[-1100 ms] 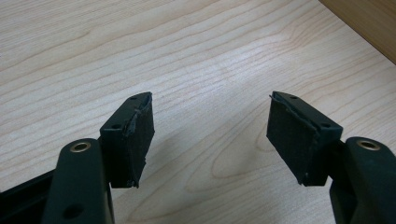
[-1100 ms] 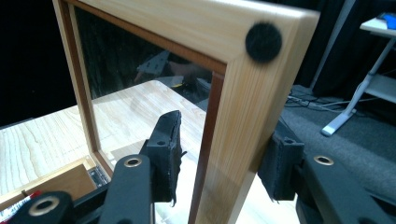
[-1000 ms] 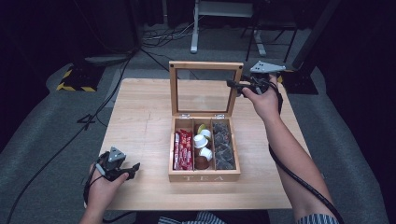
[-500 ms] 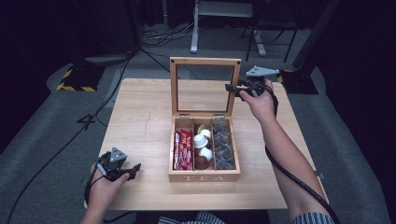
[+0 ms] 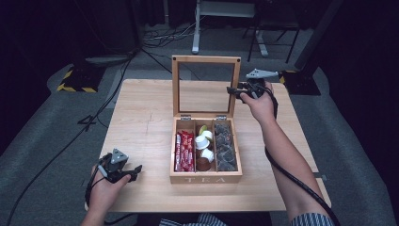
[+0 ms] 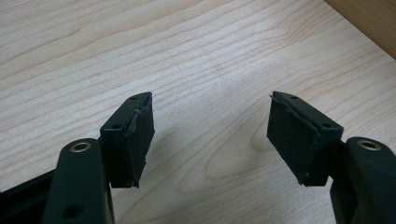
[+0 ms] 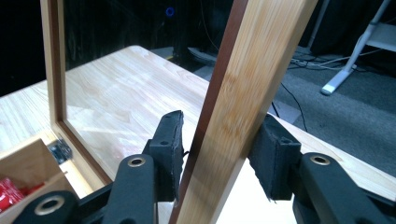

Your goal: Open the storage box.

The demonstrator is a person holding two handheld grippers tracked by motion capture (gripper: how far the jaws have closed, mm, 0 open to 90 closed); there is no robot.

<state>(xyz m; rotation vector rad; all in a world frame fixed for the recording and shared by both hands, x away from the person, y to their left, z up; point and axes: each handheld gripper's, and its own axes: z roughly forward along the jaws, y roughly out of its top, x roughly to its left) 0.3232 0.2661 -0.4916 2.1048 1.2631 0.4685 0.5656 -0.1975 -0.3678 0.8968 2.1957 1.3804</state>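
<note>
A wooden tea box (image 5: 205, 179) stands mid-table with its glass-paned lid (image 5: 205, 59) raised upright. Its compartments hold red packets (image 5: 184, 150), white and brown capsules (image 5: 203, 151) and dark tea bags (image 5: 225, 149). My right gripper (image 5: 232, 91) reaches from the right onto the lid's right rail. In the right gripper view that rail (image 7: 252, 70) runs slanted between the jaws, and my right gripper (image 7: 219, 154) is shut on it, one pad in front and one behind. My left gripper (image 5: 134, 172) rests low at the table's front left; its jaws (image 6: 210, 135) stand open over bare wood.
The light wooden table (image 5: 141, 117) has free surface left of the box and behind the lid. A corner of the box (image 6: 369, 23) shows at the top right of the left gripper view. Cables and a stand's foot (image 5: 195, 47) lie on the dark floor beyond.
My right gripper has sunk slightly at the lid's right rail, and the lid's top edge has tipped a little farther back. The left gripper has stayed put.
</note>
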